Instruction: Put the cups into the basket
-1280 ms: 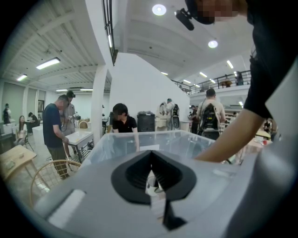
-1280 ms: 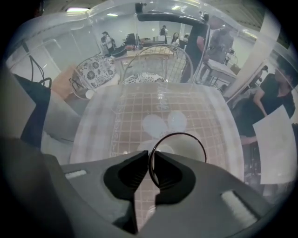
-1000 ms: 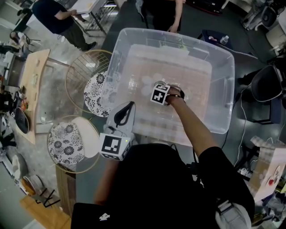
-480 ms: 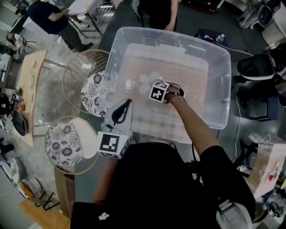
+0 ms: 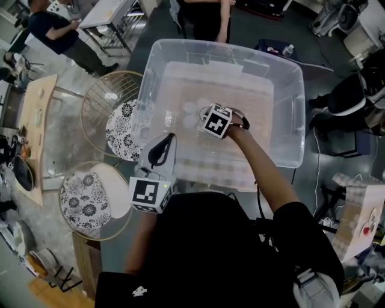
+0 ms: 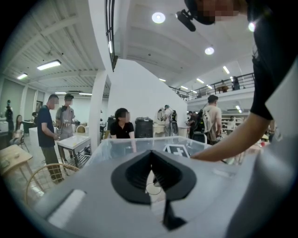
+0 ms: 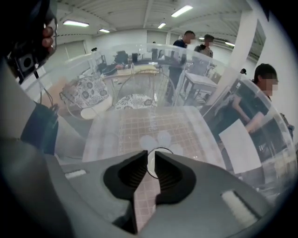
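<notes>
My right gripper (image 5: 202,116) is down inside a big clear plastic bin (image 5: 287,90). In the right gripper view its jaws (image 7: 150,160) are closing, with a narrow gap, and the rim of a clear cup (image 7: 157,149) stands between the tips. A few more clear cups (image 7: 158,138) show as pale discs on the bin floor just beyond, and in the head view as a cluster of cups (image 5: 187,112). My left gripper (image 5: 171,138) hangs outside the bin's near wall. Its jaws (image 6: 151,155) are shut with nothing in them.
Two round wire baskets with floral pads stand left of the bin, one far (image 5: 103,99) and one near (image 5: 84,198). A wooden table (image 5: 36,138) lies further left. People stand beyond the bin (image 5: 201,15). Office chairs (image 5: 355,96) and cables are on the right.
The right gripper's marker cube looks larger and sits slightly higher in the bin, so it has risen a little. The left gripper has hardly moved.
</notes>
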A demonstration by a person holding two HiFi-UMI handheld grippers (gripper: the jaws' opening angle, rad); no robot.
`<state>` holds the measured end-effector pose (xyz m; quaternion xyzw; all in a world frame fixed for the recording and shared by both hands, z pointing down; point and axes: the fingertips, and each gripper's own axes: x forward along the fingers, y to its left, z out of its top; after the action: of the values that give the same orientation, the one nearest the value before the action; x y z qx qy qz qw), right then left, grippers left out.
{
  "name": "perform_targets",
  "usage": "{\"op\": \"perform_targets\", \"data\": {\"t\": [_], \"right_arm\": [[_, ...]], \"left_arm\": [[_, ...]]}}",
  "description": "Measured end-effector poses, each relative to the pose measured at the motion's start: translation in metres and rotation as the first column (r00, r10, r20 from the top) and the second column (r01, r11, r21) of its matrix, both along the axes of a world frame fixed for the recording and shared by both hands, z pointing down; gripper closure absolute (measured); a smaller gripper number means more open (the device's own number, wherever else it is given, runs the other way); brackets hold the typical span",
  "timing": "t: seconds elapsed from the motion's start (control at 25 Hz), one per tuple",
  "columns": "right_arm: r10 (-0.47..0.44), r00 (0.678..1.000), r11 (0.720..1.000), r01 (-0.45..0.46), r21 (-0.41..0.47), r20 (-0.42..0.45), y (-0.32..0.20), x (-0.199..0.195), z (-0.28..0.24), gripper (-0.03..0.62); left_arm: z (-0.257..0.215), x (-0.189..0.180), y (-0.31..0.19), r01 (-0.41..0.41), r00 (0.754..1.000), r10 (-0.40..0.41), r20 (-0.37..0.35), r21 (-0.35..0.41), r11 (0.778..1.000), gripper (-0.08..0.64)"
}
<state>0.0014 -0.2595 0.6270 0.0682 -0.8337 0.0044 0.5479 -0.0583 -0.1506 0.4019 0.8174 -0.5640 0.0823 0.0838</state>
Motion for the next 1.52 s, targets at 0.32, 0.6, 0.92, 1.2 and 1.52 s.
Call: {"op": "perform_targets", "data": {"t": [0.32,0.6,0.92,1.2,1.52], "right_arm": [[0.072,0.988,0.994,-0.083,0.077,0.136,0.011,-0.009,-0.059,0.582],[0.138,0.952,0.979,-0.173,0.108,0.274,0.027,-0.016,-0.108,0.588],[0.207,0.849,0.948,-0.297,0.116,0.486,0.052,-0.027,-0.168,0.589],[0.221,0.783,0.934,-0.342,0.106,0.582,0.077,-0.036,-0.198,0.589],[0.218,0.696,0.909,-0.4,0.116,0.684,0.108,-0.048,-0.231,0.589]], "left_arm": [[-0.008,-0.008,0.007,-0.03,0.999,0.031,-0.024,0.03,0.999,0.555],[-0.013,-0.022,0.013,-0.044,0.997,0.047,-0.066,0.049,0.998,0.555],[-0.015,-0.04,0.019,-0.037,0.99,0.042,-0.134,0.041,0.999,0.555],[-0.01,-0.038,0.028,-0.107,0.984,0.11,-0.139,0.026,0.994,0.555],[-0.014,-0.048,0.042,-0.156,0.978,0.16,-0.138,0.036,0.987,0.555]]}}
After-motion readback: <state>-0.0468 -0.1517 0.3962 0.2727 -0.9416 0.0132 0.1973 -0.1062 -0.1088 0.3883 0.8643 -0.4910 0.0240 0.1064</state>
